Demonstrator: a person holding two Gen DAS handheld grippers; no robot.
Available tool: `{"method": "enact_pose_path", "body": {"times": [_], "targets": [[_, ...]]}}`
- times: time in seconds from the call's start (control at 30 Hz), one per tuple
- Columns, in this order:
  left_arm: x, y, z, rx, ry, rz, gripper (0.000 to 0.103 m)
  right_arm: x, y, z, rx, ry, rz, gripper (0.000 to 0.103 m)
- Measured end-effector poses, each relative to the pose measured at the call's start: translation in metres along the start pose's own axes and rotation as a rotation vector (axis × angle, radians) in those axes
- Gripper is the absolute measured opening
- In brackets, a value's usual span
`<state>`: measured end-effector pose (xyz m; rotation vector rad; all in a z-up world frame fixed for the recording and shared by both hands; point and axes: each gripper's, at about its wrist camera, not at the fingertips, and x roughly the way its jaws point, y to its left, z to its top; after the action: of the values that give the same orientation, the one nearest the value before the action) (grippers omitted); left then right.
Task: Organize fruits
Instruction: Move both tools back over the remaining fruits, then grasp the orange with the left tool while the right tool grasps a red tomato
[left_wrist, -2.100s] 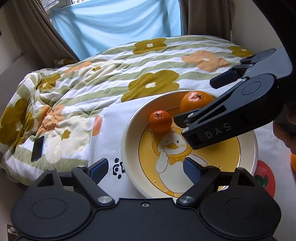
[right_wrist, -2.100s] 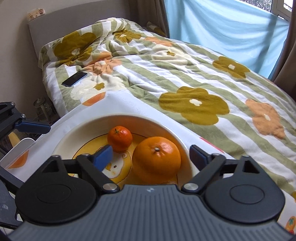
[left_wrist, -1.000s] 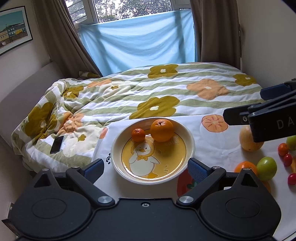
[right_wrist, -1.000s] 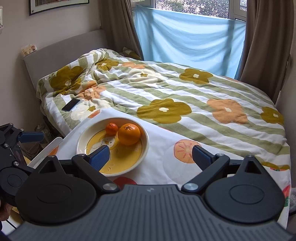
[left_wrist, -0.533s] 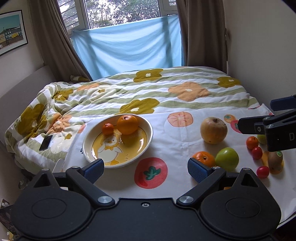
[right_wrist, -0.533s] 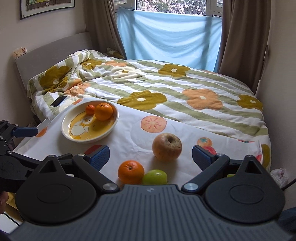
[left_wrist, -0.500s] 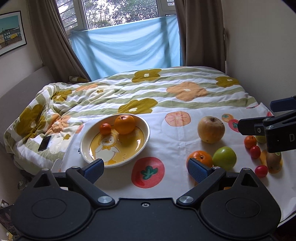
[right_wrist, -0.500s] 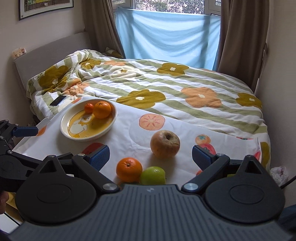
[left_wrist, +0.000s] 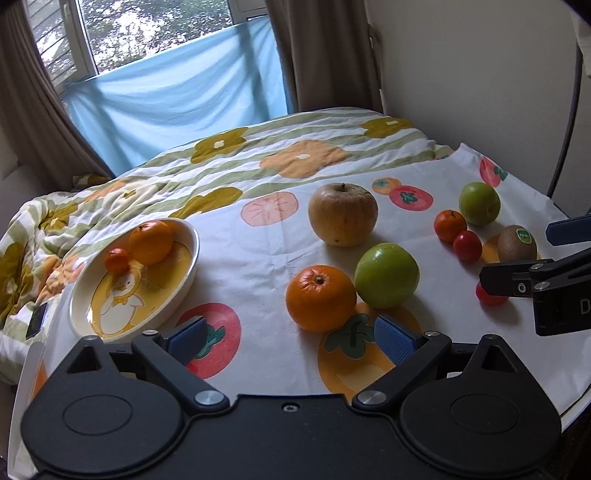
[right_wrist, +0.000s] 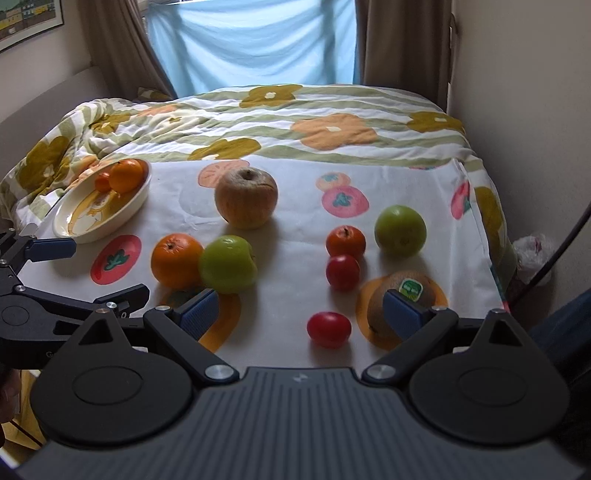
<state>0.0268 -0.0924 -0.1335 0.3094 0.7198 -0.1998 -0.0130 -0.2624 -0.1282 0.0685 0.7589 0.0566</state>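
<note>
A cream duck plate (left_wrist: 192, 258) (right_wrist: 110, 225) at the left holds an orange (left_wrist: 151, 242) and a small mandarin (left_wrist: 116, 260). Loose on the fruit-print cloth lie another orange (left_wrist: 320, 298) (right_wrist: 176, 260), a green apple (left_wrist: 386, 275) (right_wrist: 228, 264), a big yellowish apple (left_wrist: 342, 214), a mandarin (right_wrist: 345, 240), a second green apple (right_wrist: 400, 230), two red tomatoes (right_wrist: 342, 271) (right_wrist: 328, 328) and a kiwi (right_wrist: 406, 291). My left gripper (left_wrist: 291, 338) is open just short of the orange. My right gripper (right_wrist: 301, 312) is open over the near tomato, its right finger in front of the kiwi.
A flowered quilt (right_wrist: 295, 114) on a bed lies behind the table, with a phone (left_wrist: 37, 319) on it at the left. A wall and a dark cable (left_wrist: 569, 110) stand at the right. A plastic bag (right_wrist: 532, 254) sits below the table's right edge.
Both grippers have drawn back from the plate and swung right toward the loose fruit, then moved in closer. The orange and mandarin stay in the plate. Both stay open.
</note>
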Motion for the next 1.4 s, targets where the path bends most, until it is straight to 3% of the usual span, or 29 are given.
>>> {"method": "enact_pose_path", "body": {"times": [0.37,0.7,0.97,1.4], "targets": [[0.045,-0.002,0.002,0.171,0.015,-0.053,0.098,0.023,-0.007,-0.026,0.127,0.037,-0.085,0.103],[0.07,-0.003,0.007,0.26,0.031,-0.108,0.087,0.035,-0.006,-0.032,0.213,0.06,-0.143,0.101],[0.078,-0.003,0.01,0.271,0.031,-0.191,0.066,0.042,0.001,-0.031,0.24,0.077,-0.15,0.091],[0.071,0.001,0.004,0.268,0.037,-0.186,0.063,0.053,0.003,-0.025,0.233,0.097,-0.186,0.076]]}}
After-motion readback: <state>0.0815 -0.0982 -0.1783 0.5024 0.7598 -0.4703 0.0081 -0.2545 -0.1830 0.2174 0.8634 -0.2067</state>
